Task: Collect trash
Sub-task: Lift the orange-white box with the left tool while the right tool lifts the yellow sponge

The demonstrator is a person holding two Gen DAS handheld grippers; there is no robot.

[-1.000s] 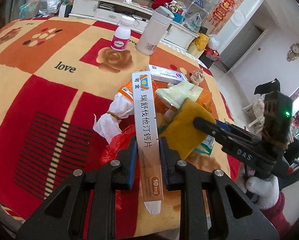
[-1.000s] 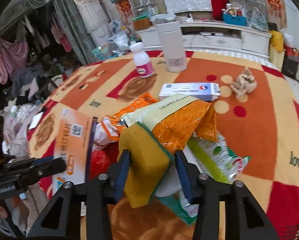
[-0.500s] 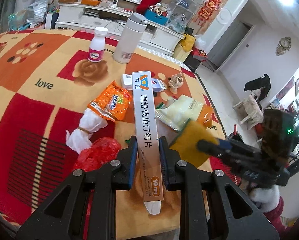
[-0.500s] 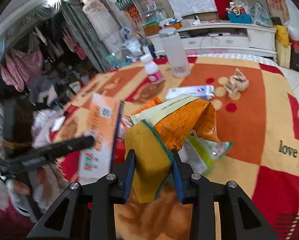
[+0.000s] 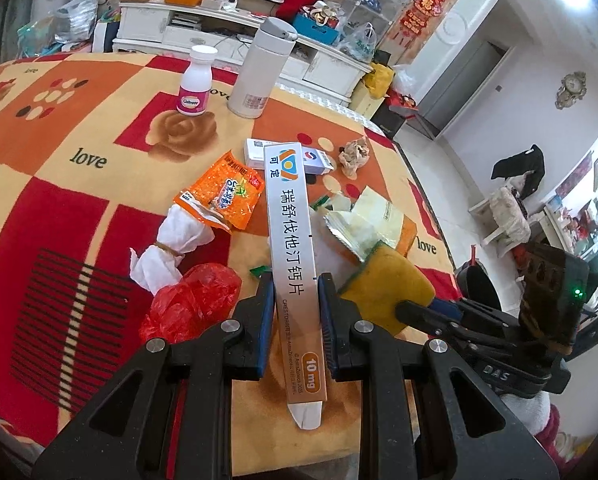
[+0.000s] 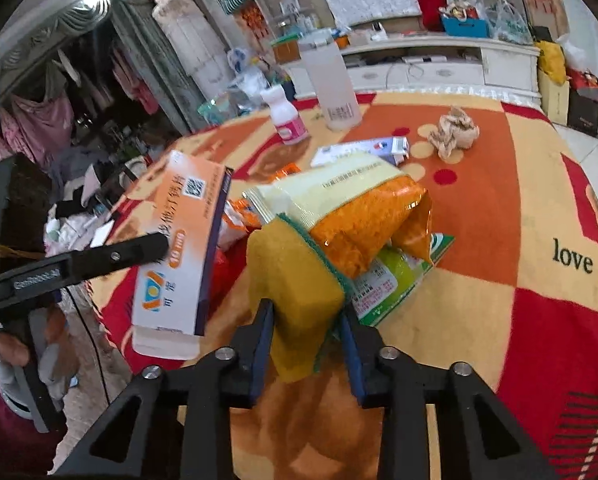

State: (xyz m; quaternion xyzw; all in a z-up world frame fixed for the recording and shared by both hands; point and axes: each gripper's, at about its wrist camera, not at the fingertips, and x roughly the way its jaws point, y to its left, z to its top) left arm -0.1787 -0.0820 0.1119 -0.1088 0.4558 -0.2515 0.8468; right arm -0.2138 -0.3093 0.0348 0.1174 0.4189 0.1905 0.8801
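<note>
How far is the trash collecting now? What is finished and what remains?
No bin is in view, so nothing looks finished. In hand: the left gripper clamps the medicine box, and the right gripper clamps the yellow sponge. Left on the blanket: orange wrapper, red bag, tissue bundle, crumpled paper.

green packet largely hidden under orange bag, flat box partly behind medicine carton
</note>
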